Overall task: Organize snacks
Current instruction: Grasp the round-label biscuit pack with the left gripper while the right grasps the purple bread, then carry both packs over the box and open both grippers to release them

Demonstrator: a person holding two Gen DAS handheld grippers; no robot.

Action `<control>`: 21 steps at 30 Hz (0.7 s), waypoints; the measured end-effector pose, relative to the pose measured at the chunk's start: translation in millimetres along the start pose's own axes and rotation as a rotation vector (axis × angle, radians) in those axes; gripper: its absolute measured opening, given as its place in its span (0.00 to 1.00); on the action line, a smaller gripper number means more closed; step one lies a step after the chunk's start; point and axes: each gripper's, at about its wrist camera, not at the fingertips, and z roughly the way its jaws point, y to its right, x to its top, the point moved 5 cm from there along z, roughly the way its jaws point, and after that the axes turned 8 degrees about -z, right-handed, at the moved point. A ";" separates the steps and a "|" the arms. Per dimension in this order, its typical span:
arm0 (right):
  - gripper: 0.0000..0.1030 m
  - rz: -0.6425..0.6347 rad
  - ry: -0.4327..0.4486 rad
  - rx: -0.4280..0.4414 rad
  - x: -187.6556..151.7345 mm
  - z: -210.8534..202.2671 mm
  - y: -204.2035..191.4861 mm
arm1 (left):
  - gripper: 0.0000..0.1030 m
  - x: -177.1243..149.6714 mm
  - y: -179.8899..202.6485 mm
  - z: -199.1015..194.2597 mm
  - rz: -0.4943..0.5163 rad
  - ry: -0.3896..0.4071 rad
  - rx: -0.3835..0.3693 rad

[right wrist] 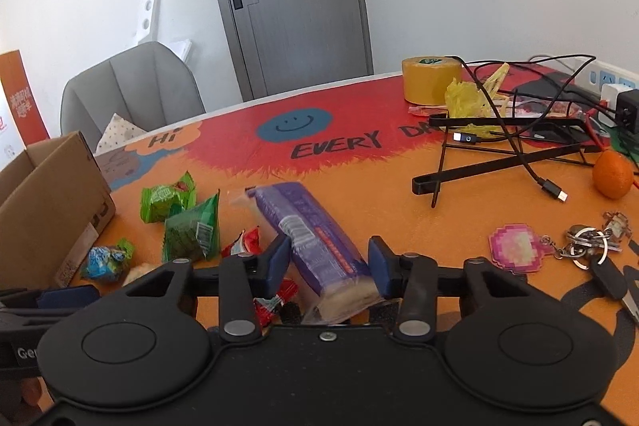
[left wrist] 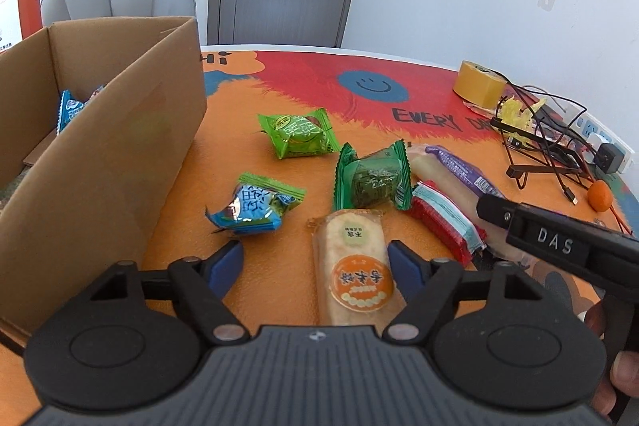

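My left gripper (left wrist: 315, 262) is open; the orange-labelled rice cracker pack (left wrist: 353, 266) lies on the table between its blue pads, nearer the right one. A blue snack (left wrist: 251, 204), a light green snack (left wrist: 297, 134), a dark green snack (left wrist: 373, 176) and a red-striped snack (left wrist: 447, 222) lie ahead. The cardboard box (left wrist: 120, 162) stands at left with a blue snack (left wrist: 72, 108) inside. My right gripper (right wrist: 329, 262) is open around the purple long snack (right wrist: 315, 238), with no clear touch; the jaws stand wide on either side of it.
A yellow tape roll (right wrist: 431, 80), a black wire stand with cables (right wrist: 499, 154), an orange fruit (right wrist: 613, 174) and a keychain with keys (right wrist: 559, 246) sit at the right. A grey chair (right wrist: 131, 90) stands behind the table.
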 end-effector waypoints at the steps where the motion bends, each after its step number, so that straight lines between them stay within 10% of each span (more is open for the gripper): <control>1: 0.38 -0.003 -0.004 -0.003 -0.9 -1.7 -0.6 | 0.69 0.0 -0.2 -0.9 -0.001 0.002 -0.003; 21: 0.39 0.099 -0.018 0.023 -23.6 -50.7 -14.0 | 0.33 -14.9 0.7 -14.1 0.054 0.023 -0.058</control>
